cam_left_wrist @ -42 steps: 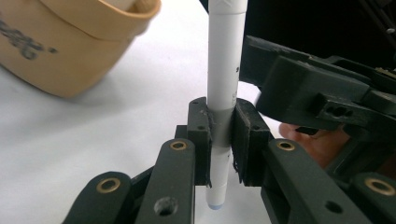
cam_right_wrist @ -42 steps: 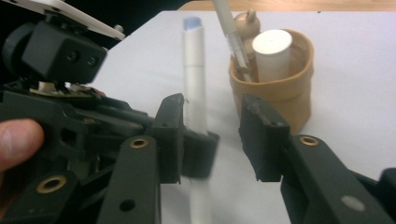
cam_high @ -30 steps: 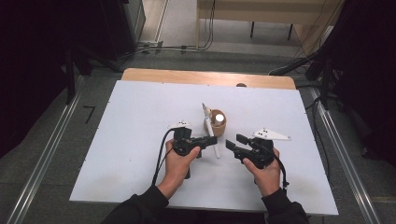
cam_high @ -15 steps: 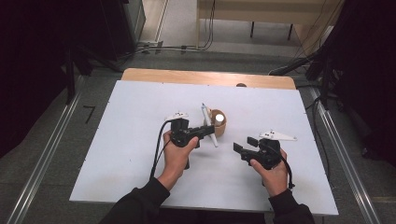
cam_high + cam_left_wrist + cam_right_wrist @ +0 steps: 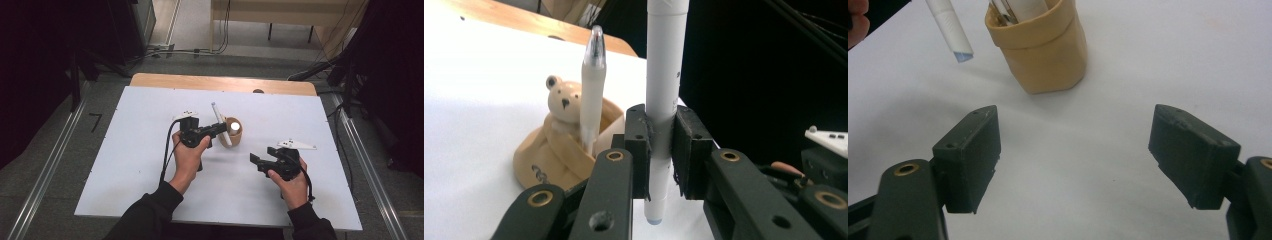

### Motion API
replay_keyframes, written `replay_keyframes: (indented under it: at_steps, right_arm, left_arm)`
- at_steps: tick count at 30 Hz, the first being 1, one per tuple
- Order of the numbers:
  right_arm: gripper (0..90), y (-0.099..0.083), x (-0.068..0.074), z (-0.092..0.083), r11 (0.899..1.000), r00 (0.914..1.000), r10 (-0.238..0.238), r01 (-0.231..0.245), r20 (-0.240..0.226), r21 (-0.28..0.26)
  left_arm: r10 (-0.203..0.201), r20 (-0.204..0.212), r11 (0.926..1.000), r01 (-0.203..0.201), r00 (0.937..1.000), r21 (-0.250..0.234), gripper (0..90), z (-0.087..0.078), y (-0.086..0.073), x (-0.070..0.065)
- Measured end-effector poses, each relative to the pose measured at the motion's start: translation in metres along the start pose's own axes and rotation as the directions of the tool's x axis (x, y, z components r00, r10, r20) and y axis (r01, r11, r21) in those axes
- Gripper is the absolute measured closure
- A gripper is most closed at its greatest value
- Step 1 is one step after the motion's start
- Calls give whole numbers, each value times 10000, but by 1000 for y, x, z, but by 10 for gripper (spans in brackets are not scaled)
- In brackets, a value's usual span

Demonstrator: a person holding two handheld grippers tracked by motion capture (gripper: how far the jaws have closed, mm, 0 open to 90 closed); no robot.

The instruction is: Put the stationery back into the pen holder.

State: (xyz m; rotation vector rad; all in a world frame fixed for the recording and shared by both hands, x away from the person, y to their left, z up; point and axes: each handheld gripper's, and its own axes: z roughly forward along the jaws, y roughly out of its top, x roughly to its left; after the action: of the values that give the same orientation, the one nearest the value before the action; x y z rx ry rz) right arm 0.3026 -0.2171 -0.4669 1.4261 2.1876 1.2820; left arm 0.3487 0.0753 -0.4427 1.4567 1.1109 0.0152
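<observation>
My left gripper (image 5: 218, 130) is shut on a white pen (image 5: 218, 120), which stands upright between its pads (image 5: 661, 125). Just beyond it sits a tan bear-shaped pen holder (image 5: 235, 132) with another white pen (image 5: 591, 85) standing in it. The held pen's blue-tipped lower end (image 5: 955, 35) hangs beside the holder (image 5: 1040, 50), above the table. My right gripper (image 5: 261, 159) is off to the right and nearer the person. Its jaws have just been opening and now stand wide (image 5: 1075, 150) with nothing between them.
A white board (image 5: 150, 175) covers the table, with a wooden strip (image 5: 200, 81) at its far edge. Metal rails run along the floor on both sides. Black cables trail from the grippers over the board.
The left gripper has carried the pen away from the person, up to the holder. The right gripper has drawn a little to the right and its jaws have spread apart.
</observation>
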Motion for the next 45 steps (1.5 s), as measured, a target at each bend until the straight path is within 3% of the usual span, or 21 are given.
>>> replay_keyframes:
  at_steps: [7,21,34,39,45]
  right_arm:
    - [195,0,0,1,10000,10000,8,-8,-22,26]
    - [195,0,0,1,10000,10000,31,-31,-58,37]
    - [195,0,0,0,10000,10000,20,-20,-89,-1]
    - [195,0,0,0,10000,10000,12,-12,-97,-6]
    - [195,0,0,0,10000,9999,31,-31,-108,5]
  left_arm:
    - [27,-153,9997,-30,9999,-250,798,4,6,0]
    - [800,-688,9944,-844,9944,-629,798,10,13,-7]
    - [1842,-1485,9795,-1940,9716,-539,797,19,8,-9]
    - [2366,-1781,9689,-2455,9551,-293,797,24,4,-11]
    - [2657,-1854,9631,-2692,9460,69,794,29,-1,-13]
